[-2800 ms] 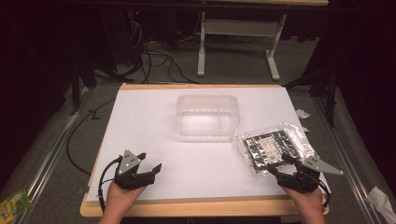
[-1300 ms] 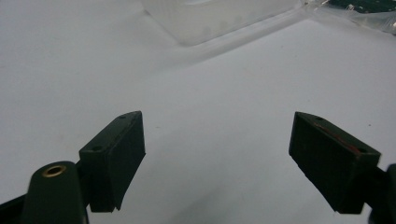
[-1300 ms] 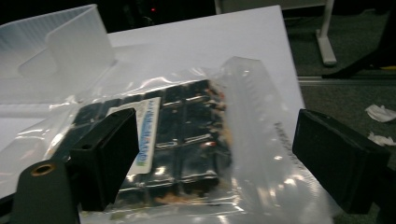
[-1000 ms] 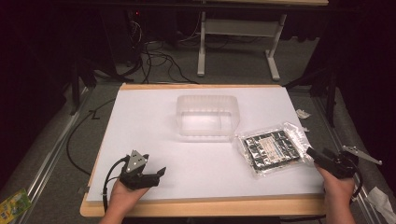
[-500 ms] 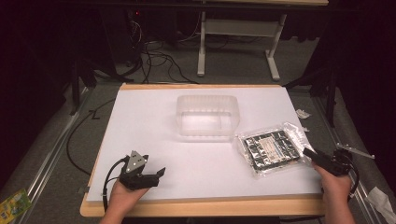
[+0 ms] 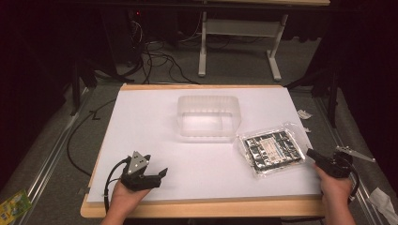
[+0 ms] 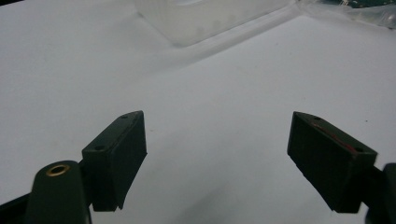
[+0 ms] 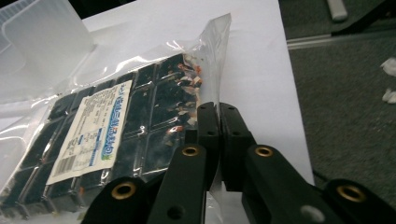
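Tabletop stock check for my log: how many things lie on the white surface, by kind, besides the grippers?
Clear plastic container: 1
Sealed clear bag of dark squares: 1, its edge pinched in the right gripper
Total: 2

Open white table across the left and front — room to pass. Clear plastic tub blocking the middle, sealed packet just beside its right corner, near the table's right edge.
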The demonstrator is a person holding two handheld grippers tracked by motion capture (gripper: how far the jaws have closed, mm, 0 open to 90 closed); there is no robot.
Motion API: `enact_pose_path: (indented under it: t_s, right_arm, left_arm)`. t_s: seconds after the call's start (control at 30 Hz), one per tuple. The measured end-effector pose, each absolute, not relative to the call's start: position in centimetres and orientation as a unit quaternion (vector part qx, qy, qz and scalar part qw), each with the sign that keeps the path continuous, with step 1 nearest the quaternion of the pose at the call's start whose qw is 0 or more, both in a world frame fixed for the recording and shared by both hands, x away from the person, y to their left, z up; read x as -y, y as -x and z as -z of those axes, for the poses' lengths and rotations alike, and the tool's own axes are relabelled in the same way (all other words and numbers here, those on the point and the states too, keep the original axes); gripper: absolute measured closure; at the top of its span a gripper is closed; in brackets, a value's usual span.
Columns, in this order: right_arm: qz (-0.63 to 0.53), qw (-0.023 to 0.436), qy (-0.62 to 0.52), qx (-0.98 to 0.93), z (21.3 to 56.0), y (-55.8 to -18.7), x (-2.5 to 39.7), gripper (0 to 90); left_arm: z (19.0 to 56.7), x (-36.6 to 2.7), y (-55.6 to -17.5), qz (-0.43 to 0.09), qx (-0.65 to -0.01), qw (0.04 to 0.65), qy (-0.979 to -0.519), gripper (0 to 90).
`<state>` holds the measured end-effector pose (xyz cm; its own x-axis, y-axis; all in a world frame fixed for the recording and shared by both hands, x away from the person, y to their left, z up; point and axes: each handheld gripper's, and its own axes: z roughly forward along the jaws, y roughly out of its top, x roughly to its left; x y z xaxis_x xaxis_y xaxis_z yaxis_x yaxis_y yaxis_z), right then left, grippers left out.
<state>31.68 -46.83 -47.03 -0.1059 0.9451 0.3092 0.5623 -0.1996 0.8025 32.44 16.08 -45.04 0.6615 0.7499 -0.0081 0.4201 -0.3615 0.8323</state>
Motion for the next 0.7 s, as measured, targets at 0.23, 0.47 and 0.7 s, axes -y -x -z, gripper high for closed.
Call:
enact_pose_path:
  t_s: [0.23, 0.47, 0.7]
  right_arm:
    - [-0.449, 0.253, -0.614, -0.597, 45.3, -30.4, 45.8, 90.0]
    - [-0.455, 0.28, -0.591, -0.604, 43.7, -28.9, 44.9, 90.0]
    - [-0.484, 0.304, -0.553, -0.606, 41.4, -27.4, 43.9, 90.0]
  left_arm:
    - [45.2, -16.1, -32.5, -0.189, -0.358, 0.432, -0.806, 20.5]
    - [44.8, -16.5, -32.3, -0.185, -0.358, 0.449, -0.797, 20.6]
    - [44.6, -16.2, -32.4, -0.181, -0.358, 0.457, -0.794, 20.8]
